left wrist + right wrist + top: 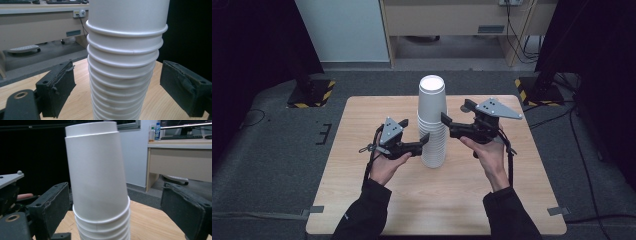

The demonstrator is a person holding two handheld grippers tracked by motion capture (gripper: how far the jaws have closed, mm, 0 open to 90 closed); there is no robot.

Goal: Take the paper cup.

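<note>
On a pale wooden table with a light, faintly grained top, set on grey carpet. Strips of grey tape hold its near corners to the floor. Black curtains close off both sides of the room; two dark stands rest on bases edged in yellow-and-black hazard tape. Beyond, a white panel and a beige desk with cables hanging beneath it.

A tall stack of upside-down white paper cups stands upright near the middle of the table. Smooth matte walls; rolled rims form close ridges down the lower half. The top cup sits higher than the rest, its flat base uppermost.

Left gripper, black with a grey three-cornered plate, is held in the person's left hand at the lower part of the stack. In the left gripper view its jaws stand apart, one on each side of the ribbed rims, neither touching; the pads look rough and worn, with frayed edges.

Right gripper, same build, is held in the right hand higher up, level with the top cup. In the right gripper view its jaws are likewise spread, flanking the top cup's wall, clear of it on both sides.

Dark sleeves enter from the near edge.
</note>
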